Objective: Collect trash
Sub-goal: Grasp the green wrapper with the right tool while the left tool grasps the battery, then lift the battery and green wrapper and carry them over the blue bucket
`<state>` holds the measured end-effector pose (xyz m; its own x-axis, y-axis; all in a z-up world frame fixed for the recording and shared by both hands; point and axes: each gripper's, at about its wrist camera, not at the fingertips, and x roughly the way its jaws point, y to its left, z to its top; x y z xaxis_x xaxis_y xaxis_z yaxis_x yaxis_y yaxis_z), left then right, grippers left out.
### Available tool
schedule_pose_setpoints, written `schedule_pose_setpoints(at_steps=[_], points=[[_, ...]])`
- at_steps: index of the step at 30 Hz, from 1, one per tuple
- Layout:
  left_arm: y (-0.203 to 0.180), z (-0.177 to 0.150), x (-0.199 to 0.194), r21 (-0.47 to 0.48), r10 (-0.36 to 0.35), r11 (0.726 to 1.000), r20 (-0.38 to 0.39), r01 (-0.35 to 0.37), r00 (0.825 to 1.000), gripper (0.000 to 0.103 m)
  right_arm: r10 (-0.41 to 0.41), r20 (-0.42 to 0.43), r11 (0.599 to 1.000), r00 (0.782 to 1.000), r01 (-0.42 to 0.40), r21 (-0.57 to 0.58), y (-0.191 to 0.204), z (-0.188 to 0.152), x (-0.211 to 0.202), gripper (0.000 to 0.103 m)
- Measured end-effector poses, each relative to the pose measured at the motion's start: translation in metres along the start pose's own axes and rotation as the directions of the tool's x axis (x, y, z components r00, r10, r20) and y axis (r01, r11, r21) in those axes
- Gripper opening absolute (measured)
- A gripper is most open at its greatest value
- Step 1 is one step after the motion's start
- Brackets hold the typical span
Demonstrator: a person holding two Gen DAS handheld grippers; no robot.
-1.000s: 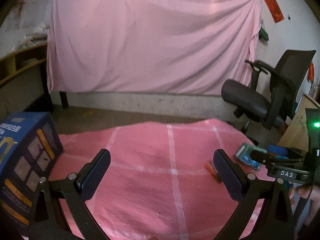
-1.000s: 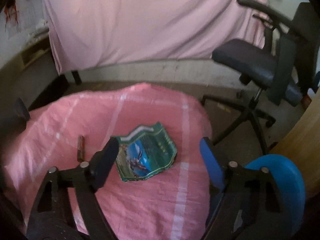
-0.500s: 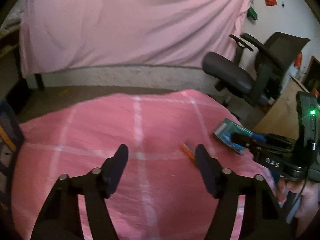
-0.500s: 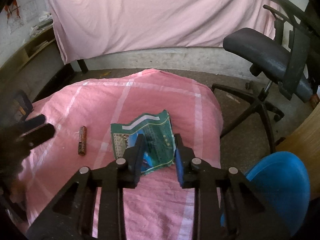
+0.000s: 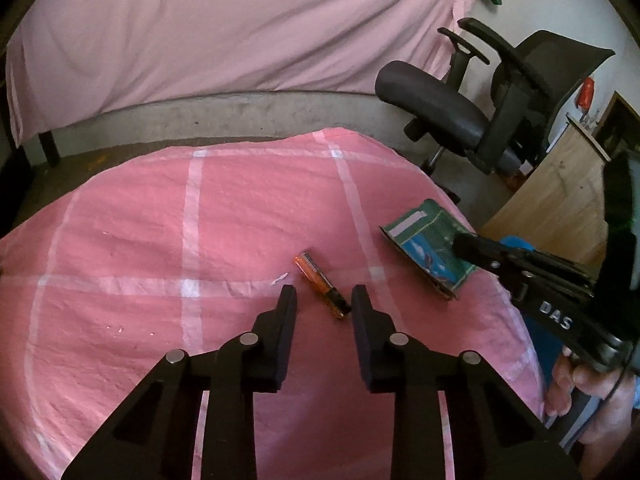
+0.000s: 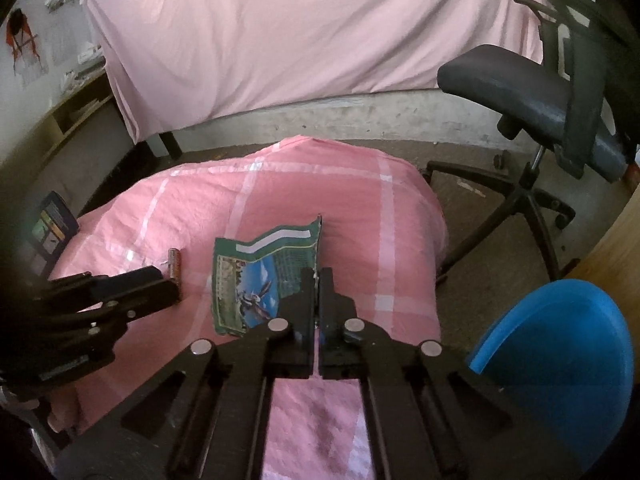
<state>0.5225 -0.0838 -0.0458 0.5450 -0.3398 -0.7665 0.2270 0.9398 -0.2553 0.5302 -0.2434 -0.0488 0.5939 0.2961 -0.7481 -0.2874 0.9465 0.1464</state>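
Right tool [image 6: 317,276] clamped tight on the near right edge of the green wrapper [image 6: 264,276], lying on the pink-covered counter [image 5: 240,208]. Left tool [image 5: 323,300] closing, narrow, pads not yet touching the orange battery [image 5: 320,282] lying between the tips.

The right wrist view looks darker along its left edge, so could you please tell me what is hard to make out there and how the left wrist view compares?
Right wrist view: the left gripper is dark and smeared at the vignetted edge. Left wrist view: the battery is crisp; the pink sheet bows from fisheye distortion.
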Motion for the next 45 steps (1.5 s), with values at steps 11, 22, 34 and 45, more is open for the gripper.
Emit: schedule_pose_setpoints(at_steps=[11,22,34,45], points=[[0.010,0.000,0.004,-0.069,0.041,0.997,-0.011,-0.042,0.999,0.007,0.018,0.219,0.996,0.976,-0.036,0.077,-0.019,-0.008,-0.043,0.024],[-0.001,-0.009,-0.020,-0.085,0.084,0.993,0.084,-0.077,0.993,0.007,-0.076,0.367,0.996,0.927,0.055,0.067,-0.012,-0.022,-0.081,0.024],[-0.053,-0.013,-0.084,0.021,0.039,0.999,0.349,-0.050,0.936,0.007,-0.115,0.538,0.993,0.835,0.080,0.089,-0.012,-0.041,-0.122,0.024],[-0.107,-0.017,-0.110,0.140,-0.021,0.989,0.443,-0.046,0.896,0.007,-0.209,0.653,0.978,0.728,0.142,0.154,-0.029,-0.054,-0.166,0.024]])
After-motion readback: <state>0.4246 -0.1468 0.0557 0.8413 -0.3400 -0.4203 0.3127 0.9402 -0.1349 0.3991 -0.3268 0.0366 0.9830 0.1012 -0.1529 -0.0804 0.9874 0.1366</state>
